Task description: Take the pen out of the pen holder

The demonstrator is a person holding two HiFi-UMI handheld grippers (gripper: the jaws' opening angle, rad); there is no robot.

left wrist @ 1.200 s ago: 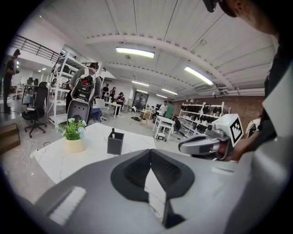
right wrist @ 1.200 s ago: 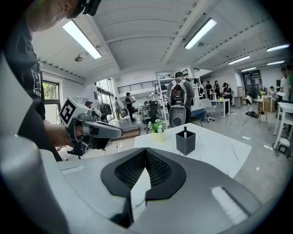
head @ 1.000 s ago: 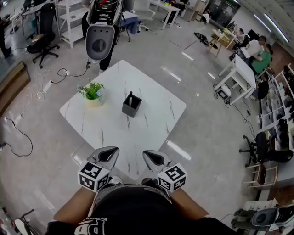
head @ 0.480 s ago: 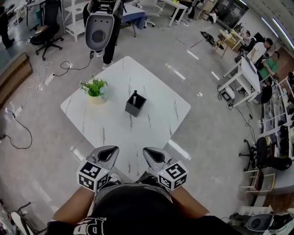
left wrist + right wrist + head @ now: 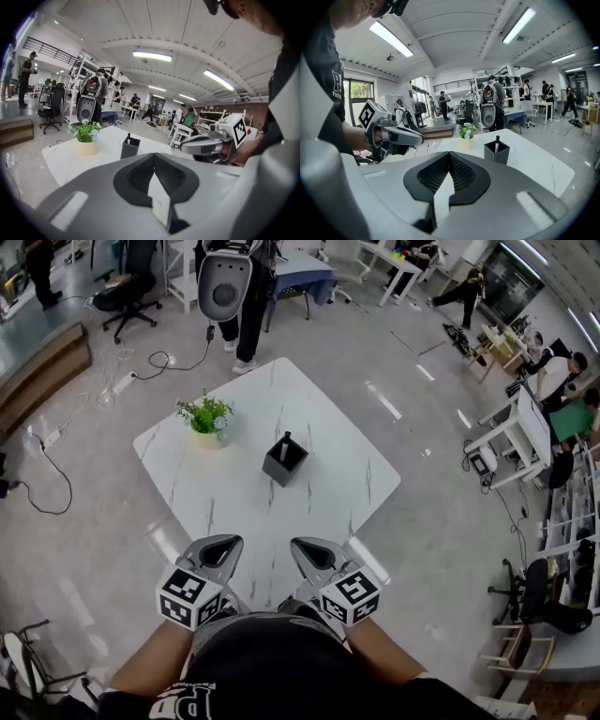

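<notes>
A dark square pen holder [image 5: 284,465] stands near the middle of the white marble table [image 5: 328,493], with a black pen [image 5: 285,447] upright in it. The left gripper [image 5: 222,550] and the right gripper [image 5: 306,550] are held side by side close to my body, at the table's near corner and well short of the holder. Each has its jaws together with nothing between them. The left gripper view shows the holder [image 5: 130,148] and pen [image 5: 128,138] ahead. From the right gripper view the holder [image 5: 497,152] and pen [image 5: 497,140] sit ahead to the right.
A small potted plant [image 5: 208,418] stands on the table, left of the holder. Beyond the far corner a person stands beside a white robot shell [image 5: 225,287]. An office chair [image 5: 128,289], floor cables [image 5: 47,474] and desks with people [image 5: 553,381] surround the table.
The head view has shifted: the table, holder and plant now sit a little lower and further right in the frame. Both grippers keep the same pose, jaws together.
</notes>
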